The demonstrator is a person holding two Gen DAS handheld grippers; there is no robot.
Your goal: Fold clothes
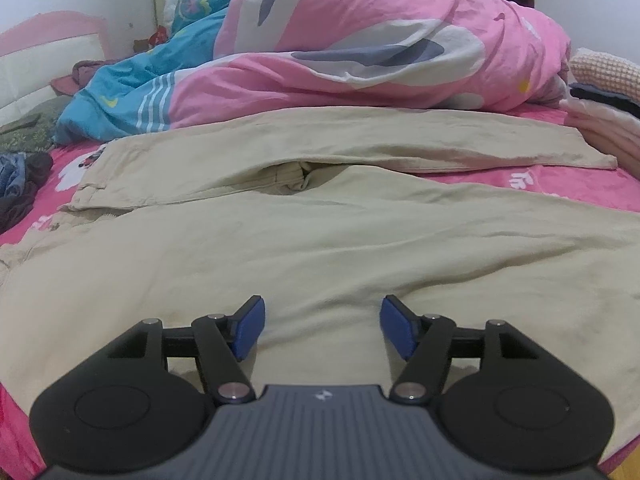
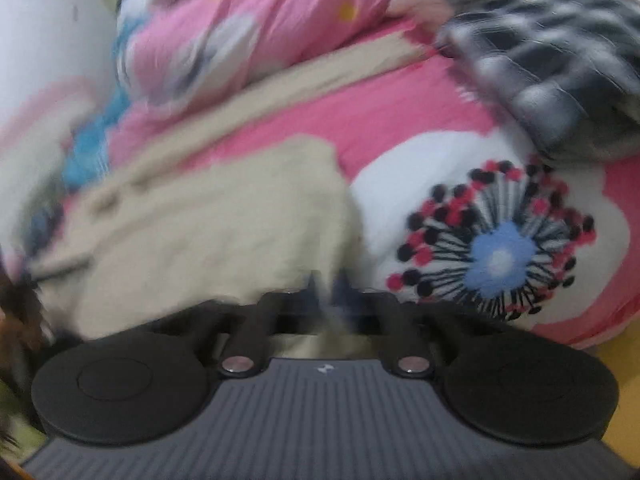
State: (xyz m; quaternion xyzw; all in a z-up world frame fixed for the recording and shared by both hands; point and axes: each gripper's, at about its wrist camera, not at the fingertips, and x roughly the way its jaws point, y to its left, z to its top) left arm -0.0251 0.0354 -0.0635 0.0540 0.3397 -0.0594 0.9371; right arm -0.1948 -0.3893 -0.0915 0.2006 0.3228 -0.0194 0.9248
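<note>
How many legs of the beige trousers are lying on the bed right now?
2. The near leg lies spread just ahead of the open left tool. The far leg stretches along the pink quilt. The right wrist view is too blurred to add anything.

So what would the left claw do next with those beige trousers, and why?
Probably ease the left gripper down and close it on the beige trousers. Its blue pads stand wide apart, holding nothing, just above the cloth, and the trousers lie spread out, not yet folded, on the pink bedsheet.
</note>
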